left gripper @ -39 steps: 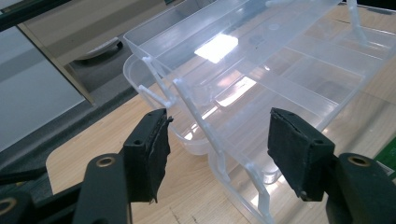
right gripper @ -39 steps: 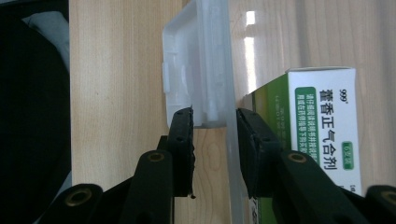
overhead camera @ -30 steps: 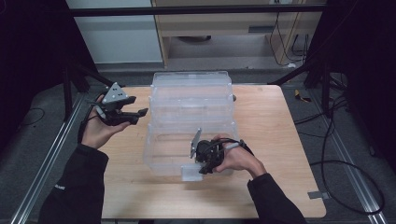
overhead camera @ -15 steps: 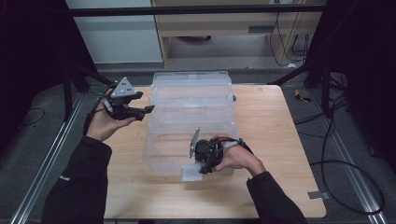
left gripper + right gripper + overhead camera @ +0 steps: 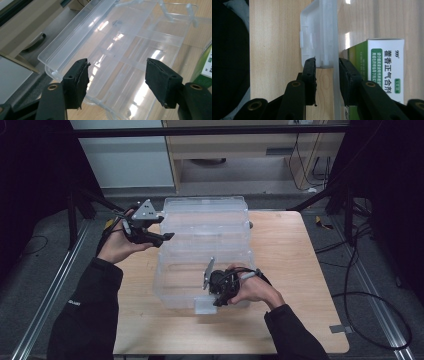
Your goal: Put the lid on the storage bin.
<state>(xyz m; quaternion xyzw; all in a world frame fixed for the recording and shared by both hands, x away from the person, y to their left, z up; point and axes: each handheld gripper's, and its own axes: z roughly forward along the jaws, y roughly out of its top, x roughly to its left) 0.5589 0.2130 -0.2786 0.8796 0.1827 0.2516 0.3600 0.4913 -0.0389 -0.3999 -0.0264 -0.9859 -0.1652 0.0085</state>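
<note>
The clear plastic organizer box (image 5: pixel 205 247) lies on the wooden table (image 5: pixel 295 270), its long axis running from the person to the far edge, its open lid (image 5: pixel 105 47) beyond the left gripper (image 5: pixel 162 238). That gripper's jaws stand wide apart, holding nothing. The right gripper (image 5: pixel 327 66) clamps the box's near front wall and latch (image 5: pixel 308 40). A green-and-white medicine carton (image 5: pixel 384 72), cut off by the frame, lies just past one finger; the wall blurs it.

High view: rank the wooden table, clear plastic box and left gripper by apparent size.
1. wooden table
2. clear plastic box
3. left gripper, clearly smallest, jaws open beside the box's left wall.
</note>
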